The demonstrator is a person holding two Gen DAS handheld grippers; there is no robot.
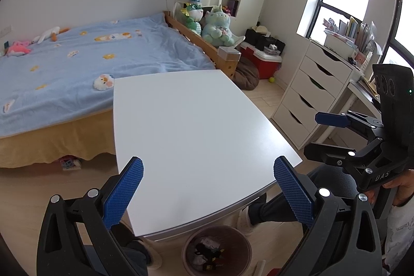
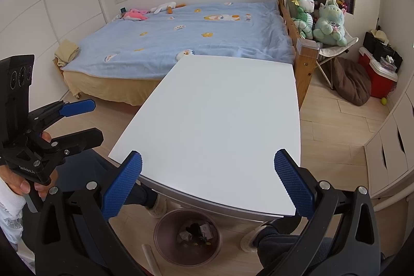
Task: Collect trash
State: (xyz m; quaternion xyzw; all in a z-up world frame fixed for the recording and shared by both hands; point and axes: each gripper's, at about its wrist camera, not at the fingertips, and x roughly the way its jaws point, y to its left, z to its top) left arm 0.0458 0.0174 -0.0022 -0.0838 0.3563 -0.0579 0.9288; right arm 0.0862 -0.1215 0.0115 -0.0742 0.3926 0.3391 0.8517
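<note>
Though the table (image 1: 196,136) shows bare white, the trash (image 2: 195,230) lies in the bin (image 2: 165,245) on the floor under the near edge, between the person's feet. Left gripper (image 1: 208,188) spread wide, holding nothing; right gripper (image 2: 208,188) likewise spread and empty. Both hover over the near edge. Trash looks like crumpled wrappers and small scraps: probably light, soft, crushable; pinch a raised fold. Bin looks light and stiff; its rim is the likely grip. Table edge overhangs the bin, legs crowd both sides. Open floor lies right, toward the drawers (image 1: 305,95).
</note>
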